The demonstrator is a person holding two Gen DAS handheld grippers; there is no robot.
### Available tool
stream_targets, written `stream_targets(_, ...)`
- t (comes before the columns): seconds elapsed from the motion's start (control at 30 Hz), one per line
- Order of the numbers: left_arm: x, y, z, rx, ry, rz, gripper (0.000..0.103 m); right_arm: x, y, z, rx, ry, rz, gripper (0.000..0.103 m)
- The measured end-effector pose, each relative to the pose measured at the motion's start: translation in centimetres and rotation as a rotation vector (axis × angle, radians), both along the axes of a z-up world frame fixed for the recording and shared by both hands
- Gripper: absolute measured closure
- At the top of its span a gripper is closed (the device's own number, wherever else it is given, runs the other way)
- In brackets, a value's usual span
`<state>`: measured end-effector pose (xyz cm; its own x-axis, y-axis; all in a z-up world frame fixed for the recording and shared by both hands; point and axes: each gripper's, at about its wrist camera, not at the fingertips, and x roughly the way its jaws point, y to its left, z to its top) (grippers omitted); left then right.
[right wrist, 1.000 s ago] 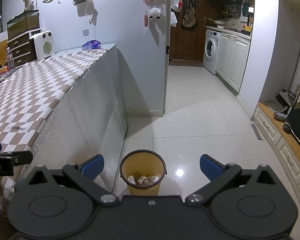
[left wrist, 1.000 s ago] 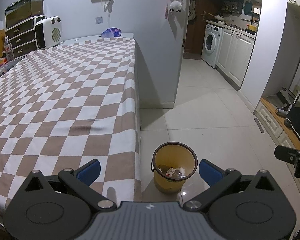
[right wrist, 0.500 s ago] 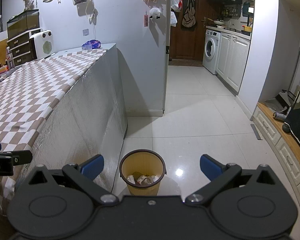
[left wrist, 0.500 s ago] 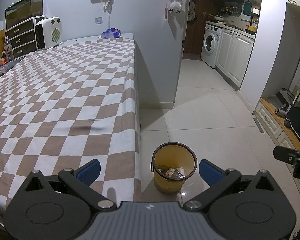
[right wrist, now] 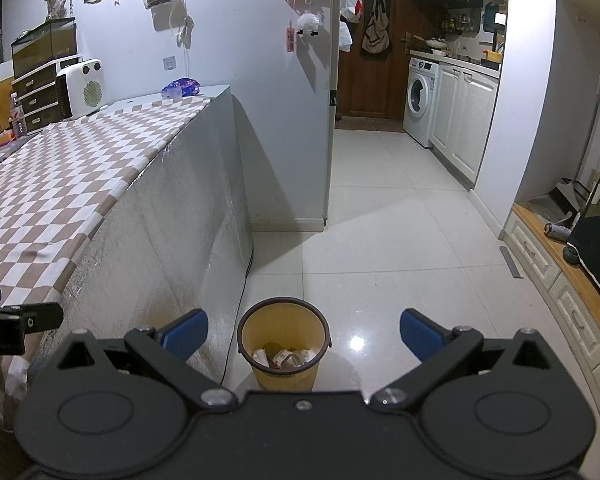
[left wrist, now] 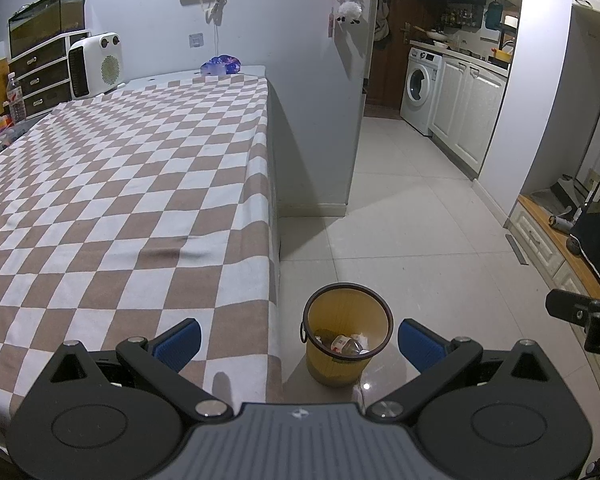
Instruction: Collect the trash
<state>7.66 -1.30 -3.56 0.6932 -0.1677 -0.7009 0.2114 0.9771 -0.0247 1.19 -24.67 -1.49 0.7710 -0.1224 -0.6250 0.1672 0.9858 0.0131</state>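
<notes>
Both tools, left tool [left wrist: 298,342] and right tool [right wrist: 304,334], hang wide open and empty over the yellow bin [right wrist: 283,342] on the floor, trash [right wrist: 285,357] inside, checkered worktop [left wrist: 120,184] looking cleared, job seemingly about done.

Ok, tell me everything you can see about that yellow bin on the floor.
The bin is a small round yellow bucket, plastic by the look of it, with a dark rim and ribbed lower walls. It stands upright on the pale tiled floor, just off the corner of the table with the checked cloth. Inside lie several crumpled wrappers low down, so it is far from full. Nothing touches it; both hand-held grippers are open and empty.
</notes>
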Motion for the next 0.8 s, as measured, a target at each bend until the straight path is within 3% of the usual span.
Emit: stream_targets(0.8, -0.11, -0.09, -0.08, -0.002, -0.001, -0.004, 0.0, -0.22, -0.18, -0.05, -0.001, 0.003, 0.0, 0.0)
